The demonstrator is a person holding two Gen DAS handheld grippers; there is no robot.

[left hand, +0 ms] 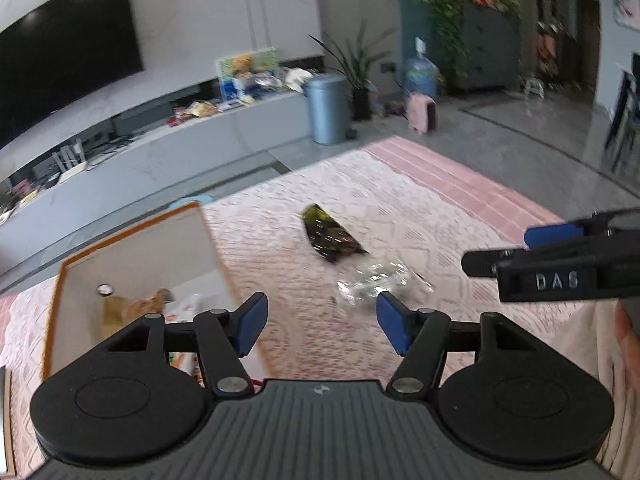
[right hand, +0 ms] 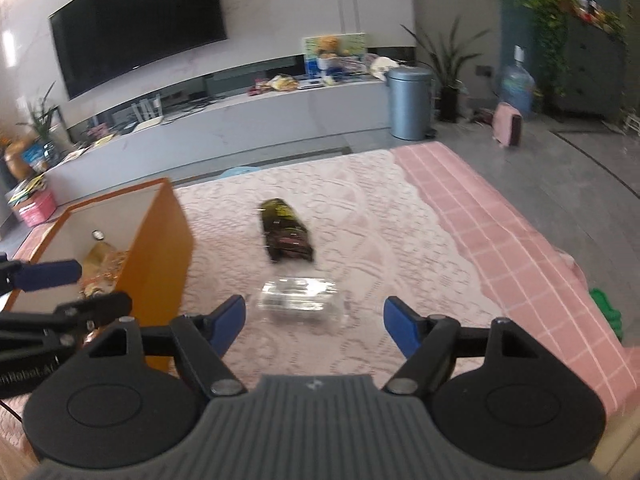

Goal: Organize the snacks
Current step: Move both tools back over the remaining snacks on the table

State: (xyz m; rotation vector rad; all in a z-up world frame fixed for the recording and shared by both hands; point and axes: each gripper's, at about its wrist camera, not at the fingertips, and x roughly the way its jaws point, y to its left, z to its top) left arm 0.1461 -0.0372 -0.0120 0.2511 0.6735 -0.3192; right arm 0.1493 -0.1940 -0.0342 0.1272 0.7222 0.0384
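Snacks: clear packet (right hand: 298, 296) mid-surface, just ahead of right tongs (right hand: 314, 322), long axis crosswise; dark packet (right hand: 286, 232) beyond it. We judge right nearer. Both tongs wide, empty; left tongs (left hand: 322, 322) alongside.

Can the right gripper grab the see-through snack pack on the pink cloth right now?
Probably yes. The right gripper is open and empty, and the clear pack lies just ahead of it on the pink cloth, with nothing between them.

"DAS" stands on the right claw (left hand: 556, 256) (white letters on black).
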